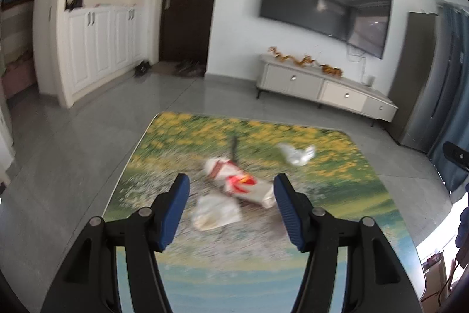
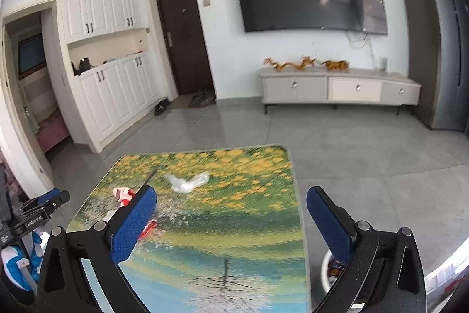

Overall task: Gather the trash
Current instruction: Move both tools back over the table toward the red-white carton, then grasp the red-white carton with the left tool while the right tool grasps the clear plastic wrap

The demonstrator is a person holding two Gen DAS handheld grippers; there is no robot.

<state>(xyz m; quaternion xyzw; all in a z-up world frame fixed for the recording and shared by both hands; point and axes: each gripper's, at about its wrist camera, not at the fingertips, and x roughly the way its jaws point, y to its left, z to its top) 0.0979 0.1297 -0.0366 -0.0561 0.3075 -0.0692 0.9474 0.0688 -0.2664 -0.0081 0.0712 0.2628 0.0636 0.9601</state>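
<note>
- Left gripper [image 1: 231, 195] hangs over the flower-print table [image 1: 337, 184], fingers spread wide, nothing between them.
- Under it lies a crumpled pale wrapper [image 1: 215, 211], touching a red-and-white snack packet [image 1: 239, 181] that stretches toward the right-hand finger.
- Farther along the table sits a clear crumpled plastic bag [image 2: 186, 182], apart from the packet.
- Right gripper [image 2: 231, 211] hovers at the table's right edge, wide open and empty; a white bin [image 2: 328, 269] stands below.

"GenRobot.AI" on left gripper [image 2: 44, 207]
</note>
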